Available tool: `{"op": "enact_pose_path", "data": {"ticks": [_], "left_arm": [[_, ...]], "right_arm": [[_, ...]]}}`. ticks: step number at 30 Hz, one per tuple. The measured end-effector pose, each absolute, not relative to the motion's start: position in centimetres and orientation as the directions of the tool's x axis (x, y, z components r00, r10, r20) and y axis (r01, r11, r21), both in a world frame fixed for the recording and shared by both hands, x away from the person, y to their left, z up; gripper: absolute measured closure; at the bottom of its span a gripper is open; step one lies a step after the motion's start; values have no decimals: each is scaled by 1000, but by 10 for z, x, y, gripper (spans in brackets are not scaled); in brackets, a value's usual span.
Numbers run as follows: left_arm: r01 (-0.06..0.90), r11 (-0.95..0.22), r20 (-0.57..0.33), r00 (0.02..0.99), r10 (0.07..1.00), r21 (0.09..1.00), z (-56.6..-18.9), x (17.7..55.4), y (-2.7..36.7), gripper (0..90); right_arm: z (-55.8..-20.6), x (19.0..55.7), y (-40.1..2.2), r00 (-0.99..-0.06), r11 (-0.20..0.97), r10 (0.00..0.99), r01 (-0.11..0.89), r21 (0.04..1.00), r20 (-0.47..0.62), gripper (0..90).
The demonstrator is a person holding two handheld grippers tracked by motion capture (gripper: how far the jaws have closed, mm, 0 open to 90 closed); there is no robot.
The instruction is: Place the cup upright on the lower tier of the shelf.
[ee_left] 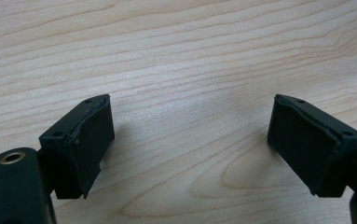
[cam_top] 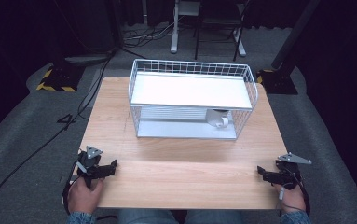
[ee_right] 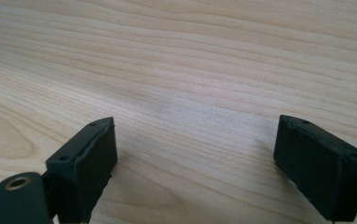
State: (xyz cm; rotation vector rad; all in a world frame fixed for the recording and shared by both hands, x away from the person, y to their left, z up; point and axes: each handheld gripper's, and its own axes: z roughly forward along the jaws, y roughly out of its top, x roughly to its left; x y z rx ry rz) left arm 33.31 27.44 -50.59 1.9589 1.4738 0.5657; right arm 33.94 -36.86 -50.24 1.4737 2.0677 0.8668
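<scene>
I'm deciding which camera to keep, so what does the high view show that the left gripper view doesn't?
The high view shows the white wire rack, a white roll on its lower shelf, both hands and the right hand-held gripper. The left gripper view shows the left hand-held gripper close up, its jaws wide apart with nothing between them. Both show the wooden table.

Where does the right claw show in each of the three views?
High view: right claw at the table's near right corner, open, empty.
Left gripper view: not in it.
Right gripper view: right claw rising from the bottom edge, jaws wide apart.
Shared landmark: the table's wood grain.
</scene>
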Motion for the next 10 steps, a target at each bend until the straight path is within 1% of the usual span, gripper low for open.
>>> {"op": "enact_pose_path", "data": {"ticks": [2, 10], "left_arm": [[694, -188, -27, 287, 958, 695, -506, 333, 274, 149], [694, -189, -26, 287, 958, 695, -506, 333, 274, 149]], "right_arm": [[-505, 339, -367, -331, 234, 944, 640, 732, -12, 105], [-505, 339, -367, -329, 231, 944, 641, 732, -10, 104]]}}
